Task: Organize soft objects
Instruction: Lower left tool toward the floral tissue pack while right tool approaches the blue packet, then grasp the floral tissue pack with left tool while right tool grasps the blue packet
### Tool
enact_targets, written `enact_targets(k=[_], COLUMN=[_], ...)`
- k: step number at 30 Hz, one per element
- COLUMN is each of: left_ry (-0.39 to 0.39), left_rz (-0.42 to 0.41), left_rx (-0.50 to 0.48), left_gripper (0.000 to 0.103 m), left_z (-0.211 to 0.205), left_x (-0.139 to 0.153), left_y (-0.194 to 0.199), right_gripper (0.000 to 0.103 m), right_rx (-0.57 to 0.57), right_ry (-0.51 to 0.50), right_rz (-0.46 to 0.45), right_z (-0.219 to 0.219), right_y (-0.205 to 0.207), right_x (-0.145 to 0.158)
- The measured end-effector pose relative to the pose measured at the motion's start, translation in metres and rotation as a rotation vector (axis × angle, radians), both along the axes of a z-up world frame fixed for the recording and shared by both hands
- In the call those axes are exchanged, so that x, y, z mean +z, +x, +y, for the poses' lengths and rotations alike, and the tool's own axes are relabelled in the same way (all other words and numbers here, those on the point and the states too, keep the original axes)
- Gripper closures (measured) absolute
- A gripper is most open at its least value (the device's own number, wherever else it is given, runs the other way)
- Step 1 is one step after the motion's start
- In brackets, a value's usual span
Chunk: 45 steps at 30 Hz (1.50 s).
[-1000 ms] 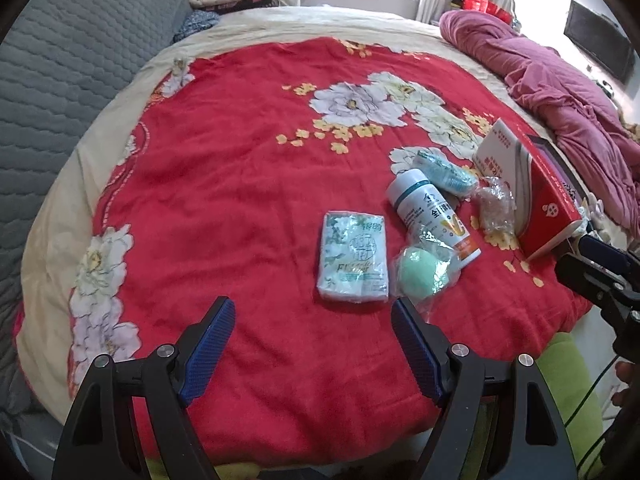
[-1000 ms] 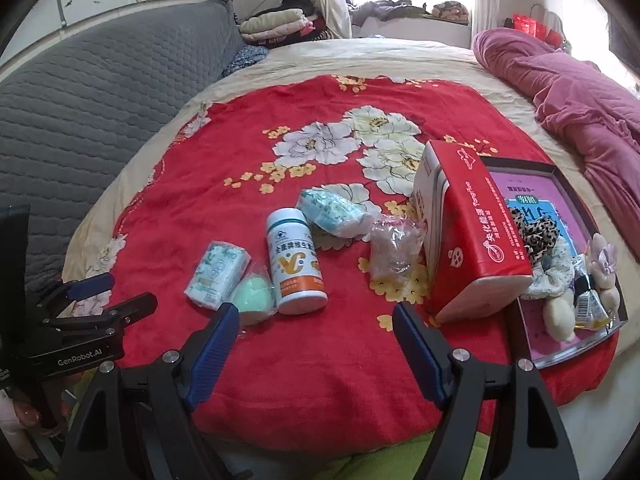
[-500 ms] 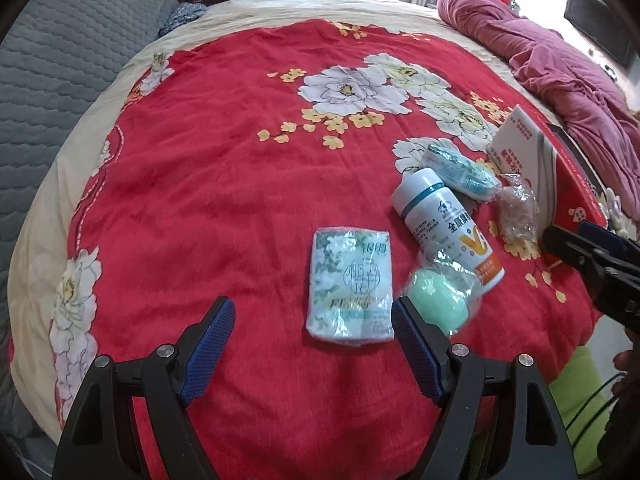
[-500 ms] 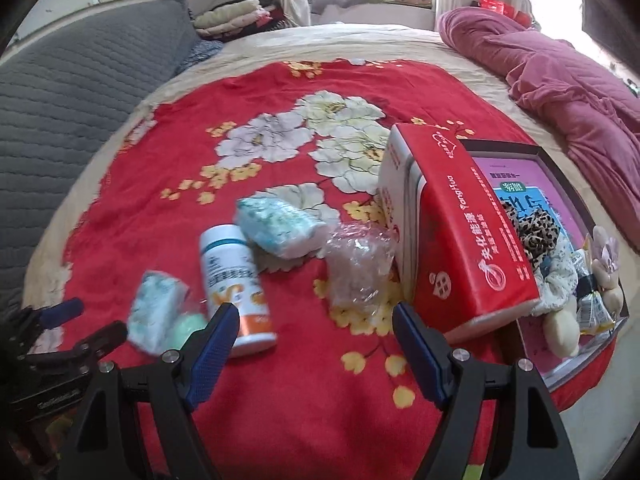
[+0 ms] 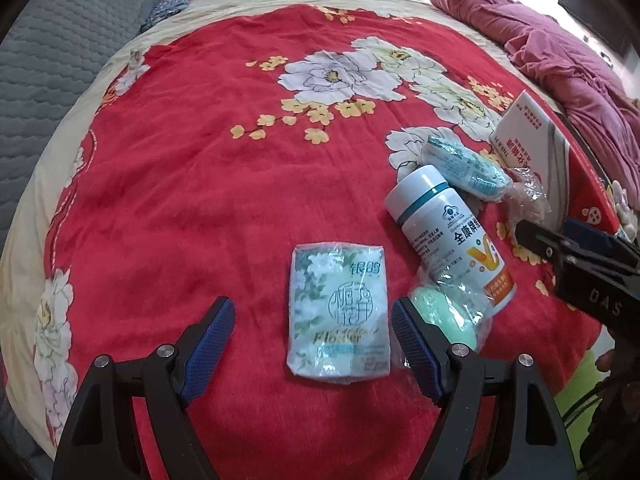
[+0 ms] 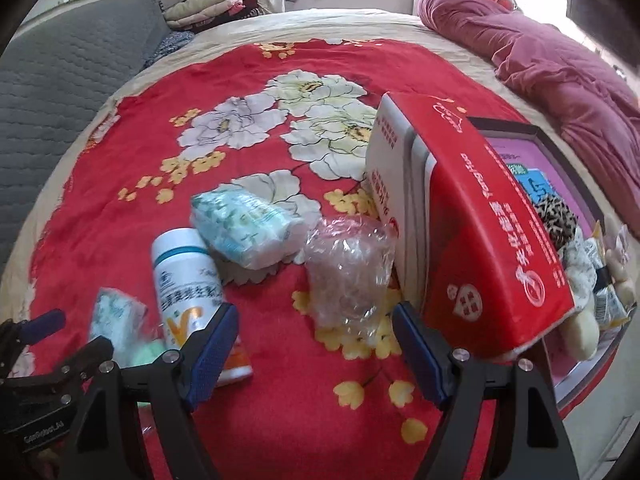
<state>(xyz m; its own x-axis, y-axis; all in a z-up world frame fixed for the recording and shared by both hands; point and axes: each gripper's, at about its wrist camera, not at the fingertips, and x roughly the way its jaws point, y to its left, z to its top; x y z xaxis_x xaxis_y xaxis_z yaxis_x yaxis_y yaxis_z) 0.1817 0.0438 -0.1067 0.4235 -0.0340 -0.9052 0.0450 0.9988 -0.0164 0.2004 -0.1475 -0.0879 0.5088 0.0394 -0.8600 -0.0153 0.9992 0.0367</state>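
Bed: red floral blanket [image 5: 192, 184] spread over it, grey quilted headboard [image 5: 60, 40] at the left, a rumpled maroon quilt [image 6: 560, 80] at the right.
Left tongs [image 5: 312, 340]: spread wide and empty, hovering over a flat tissue pack [image 5: 340, 312] that lies between the blue pads, untouched.
Green sponge [image 5: 444, 316]: in clear wrap, just beside the right pad of the left tongs and against the bottle.
Bottle [image 5: 448, 228]: white, lying on its side.
Second tissue pack [image 6: 244, 228]: beyond the bottle's cap.
Right tongs [image 6: 314, 344]: parted, empty, above a crumpled clear plastic bag [image 6: 348, 268].
Red carton [image 6: 472, 224]: right of the bag, leaning on a framed tray [image 6: 536, 132] of small items.
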Motion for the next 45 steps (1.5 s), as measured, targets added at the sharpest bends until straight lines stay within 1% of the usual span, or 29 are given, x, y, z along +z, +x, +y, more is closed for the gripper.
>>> enact_targets(k=[2, 4, 6, 12, 15, 18, 20, 23, 24, 26, 30, 34, 38, 40, 41, 42, 44, 45], left_ry=[-0.001, 0.009, 0.002, 0.005, -0.006, -0.017, -0.023, -0.027, -0.029, -0.035, -0.039, -0.044, -0.043, -0.048, -0.049, -0.045, -0.041, -0.041], left_rz=[0.006, 0.018, 0.023, 0.029, 0.039, 0.042, 0.047, 0.05, 0.052, 0.057, 0.063, 0.073, 0.079, 0.088, 0.091, 0.094, 0.097, 0.1], left_rx=[-0.006, -0.013, -0.017, -0.017, -0.013, -0.007, -0.006, -0.011, -0.01, -0.011, -0.015, -0.011, -0.013, -0.009, -0.007, -0.008, -0.008, -0.007], left_gripper=[0.022, 0.022, 0.022, 0.022, 0.022, 0.022, 0.022, 0.022, 0.022, 0.022, 0.022, 0.02, 0.017, 0.016, 0.015, 0.014, 0.013, 0.013], left_z=[0.0, -0.001, -0.001, -0.003, -0.001, 0.001, 0.0, 0.0, 0.0, 0.0, 0.0, 0.0, -0.001, -0.001, -0.002, -0.002, -0.003, -0.003], left_x=[-0.003, -0.007, -0.009, -0.015, -0.018, -0.02, -0.021, -0.022, -0.023, -0.024, -0.027, -0.031, -0.034, -0.037, -0.038, -0.039, -0.041, -0.041], left_y=[0.003, 0.005, 0.006, 0.009, 0.01, 0.012, 0.012, 0.013, 0.014, 0.015, 0.017, 0.02, 0.022, 0.025, 0.026, 0.027, 0.028, 0.029], right_gripper=[0.025, 0.023, 0.023, 0.024, 0.024, 0.024, 0.024, 0.025, 0.025, 0.025, 0.025, 0.026, 0.033, 0.05, 0.053, 0.061, 0.063, 0.066], right_rx=[-0.016, -0.03, -0.038, -0.063, -0.016, 0.035, 0.074, 0.164, 0.203, 0.251, 0.345, 0.398, 0.428, 0.464, 0.465, 0.465, 0.459, 0.452], right_ry=[-0.009, -0.039, -0.071, -0.066, -0.063, -0.036, -0.063, -0.156, -0.199, -0.252, -0.348, -0.403, -0.409, -0.402, -0.387, -0.376, -0.352, -0.323], right_rz=[-0.008, -0.013, -0.009, -0.034, -0.059, -0.04, -0.031, -0.043, -0.044, -0.04, -0.02, -0.03, -0.032, -0.04, -0.043, -0.045, -0.054, -0.051], right_z=[0.0, 0.002, 0.006, 0.008, 0.014, 0.019, 0.026, 0.04, 0.046, 0.053, 0.069, 0.077, 0.079, 0.082, 0.083, 0.084, 0.083, 0.081], right_y=[0.003, 0.006, 0.008, 0.009, 0.014, 0.026, 0.029, 0.029, 0.03, 0.033, 0.043, 0.052, 0.063, 0.065, 0.067, 0.068, 0.07, 0.072], right_x=[0.0, -0.001, -0.004, 0.001, 0.01, 0.012, 0.014, 0.015, 0.014, 0.01, -0.003, -0.012, -0.017, -0.02, -0.02, -0.02, -0.02, -0.019])
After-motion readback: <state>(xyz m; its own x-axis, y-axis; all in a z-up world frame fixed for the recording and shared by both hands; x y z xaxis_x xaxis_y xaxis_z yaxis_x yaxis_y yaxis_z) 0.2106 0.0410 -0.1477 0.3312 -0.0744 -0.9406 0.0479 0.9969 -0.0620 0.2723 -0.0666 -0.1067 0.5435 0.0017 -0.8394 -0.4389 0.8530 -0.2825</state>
